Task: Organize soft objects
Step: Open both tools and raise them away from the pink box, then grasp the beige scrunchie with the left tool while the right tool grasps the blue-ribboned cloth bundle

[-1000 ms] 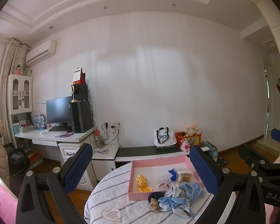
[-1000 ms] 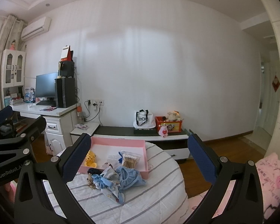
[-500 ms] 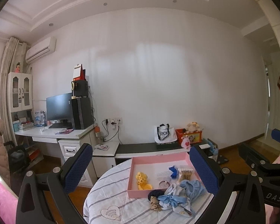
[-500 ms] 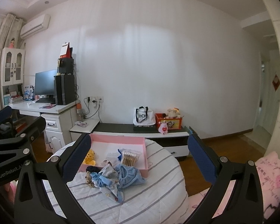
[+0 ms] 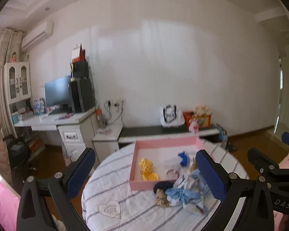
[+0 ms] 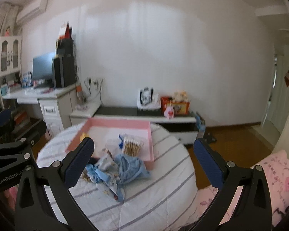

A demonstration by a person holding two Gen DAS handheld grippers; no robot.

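Observation:
A heap of light blue cloth pieces (image 5: 185, 192) (image 6: 121, 169) lies on a round table with a white striped cover (image 5: 113, 190) (image 6: 163, 188). Behind the heap stands a shallow pink box (image 5: 144, 183) (image 6: 150, 144) holding a yellow soft item (image 5: 146, 168), a blue bit (image 5: 183, 158) and a packet of cotton swabs (image 6: 132, 146). A dark round item (image 5: 161, 186) and a tan patterned one (image 5: 161, 200) lie in front of the box. My left gripper (image 5: 146, 175) and right gripper (image 6: 144, 163) hover above the table, both open and empty.
A white desk (image 5: 54, 120) with a monitor and a dark tower stands at the left wall. A low dark-topped cabinet (image 5: 163, 130) with a bag and toys runs along the back wall. Pink bedding (image 6: 271, 181) lies at the right, wooden floor beyond.
Both grippers have tilted down and moved closer to the table, so the box and cloth heap sit higher and larger in view. Neither gripper has changed its opening.

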